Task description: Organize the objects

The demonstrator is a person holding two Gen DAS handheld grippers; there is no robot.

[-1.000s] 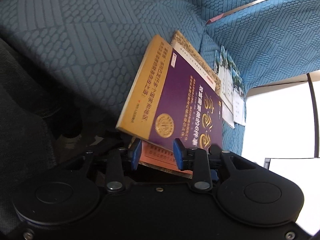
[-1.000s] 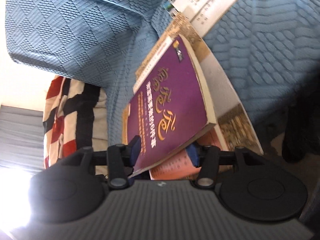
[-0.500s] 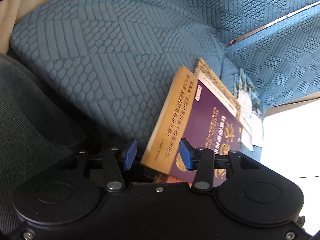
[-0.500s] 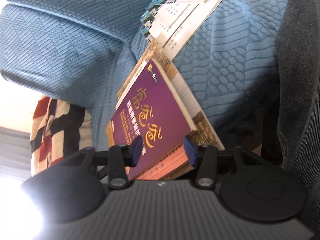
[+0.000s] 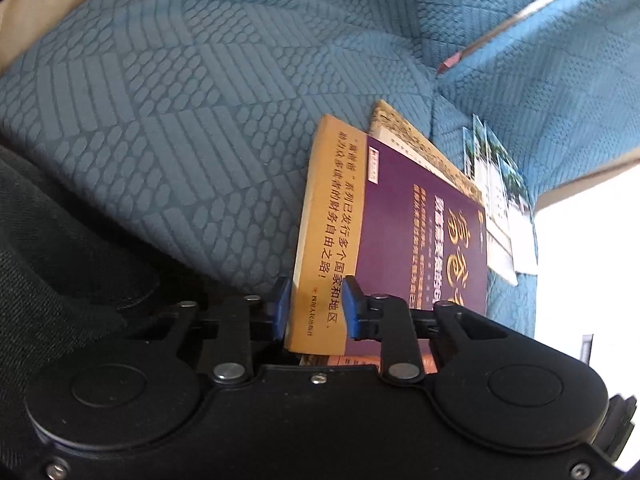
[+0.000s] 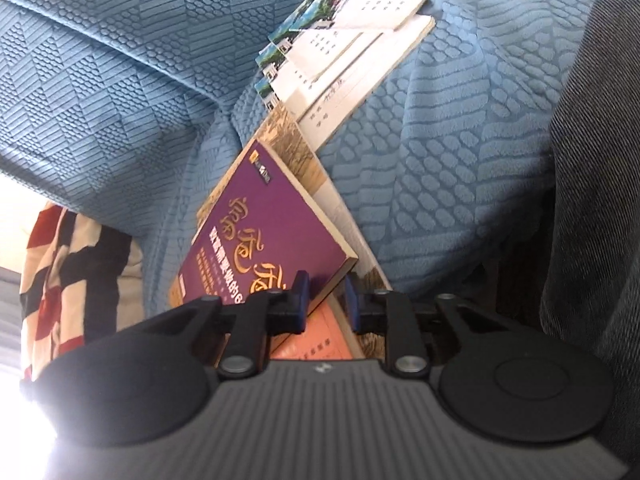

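Note:
A purple book [image 5: 420,240] with a gold spine lies on top of a small stack on the blue sofa [image 5: 180,120]. My left gripper [image 5: 315,308] has the spine's near end between its blue pads, and its jaws are closing onto it. In the right wrist view the same purple book [image 6: 264,236] shows its page edge. My right gripper [image 6: 326,304] is closing on the near corner of that edge. Under it lie an orange book [image 6: 316,340] and a brown-patterned book [image 6: 288,140].
Several white booklets with photo strips [image 6: 352,52] are fanned out on the seat beyond the stack. A red, black and cream checked cloth [image 6: 68,272] hangs at the left. Dark grey fabric [image 6: 592,160] fills the right edge, and also the left wrist view's lower left [image 5: 40,260].
Both pairs of jaws have narrowed onto the purple book. The left gripper has shifted from the book's lower edge to its gold spine; the right now pinches the page-edge corner.

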